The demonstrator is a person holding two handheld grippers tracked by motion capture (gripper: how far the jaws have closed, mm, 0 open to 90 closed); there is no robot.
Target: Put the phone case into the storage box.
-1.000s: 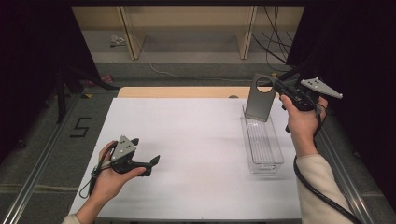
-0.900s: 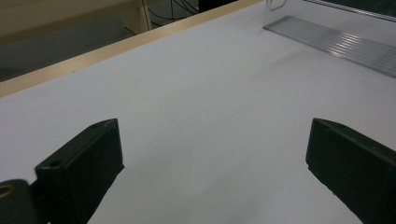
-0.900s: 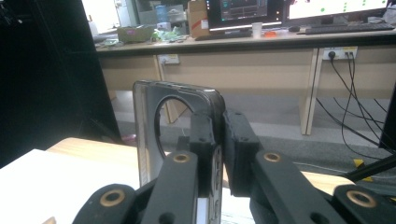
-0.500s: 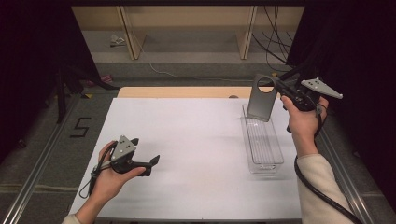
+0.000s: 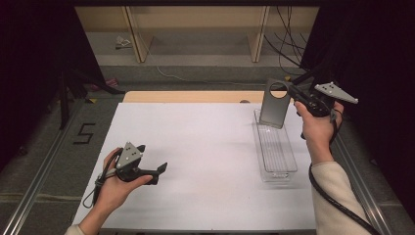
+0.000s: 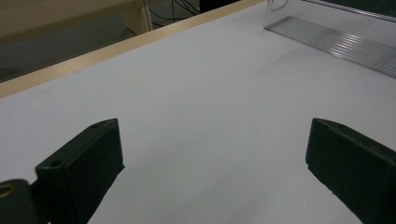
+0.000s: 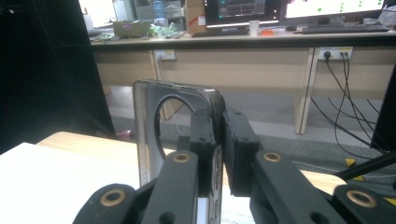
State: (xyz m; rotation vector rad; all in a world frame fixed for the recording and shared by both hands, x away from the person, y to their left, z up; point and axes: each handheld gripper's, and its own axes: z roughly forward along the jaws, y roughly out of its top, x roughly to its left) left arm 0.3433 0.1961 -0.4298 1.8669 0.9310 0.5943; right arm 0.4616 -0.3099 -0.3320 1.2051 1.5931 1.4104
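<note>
— Why do we hold the grey plate (image 5: pixel 275 103) up like that?

— Our right claw (image 7: pixel 218 140) is clamped on its edge beside the round cut-out, so the plate hangs upright over the far end of the clear tray (image 5: pixel 280 169). We judge that this keeps its lower edge lined up with the tray's ribbed floor, ready to go in or just lifted out; which of the two we cannot tell.

— And our left claw (image 5: pixel 159 170)?

— It rests low over the white surface (image 5: pixel 205 147), well away from the tray on its left side, jaws wide apart and holding nothing. It looks parked, out of the plate's way.

— What can't we make out?

— Whether the plate's bottom edge touches the tray: from the high view the two overlap, and in the right gripper view our own jaws cover the plate's lower half. The tray's walls are transparent, so their height is hard to read, and the left gripper view cuts the tray off at the frame's edge.
</note>
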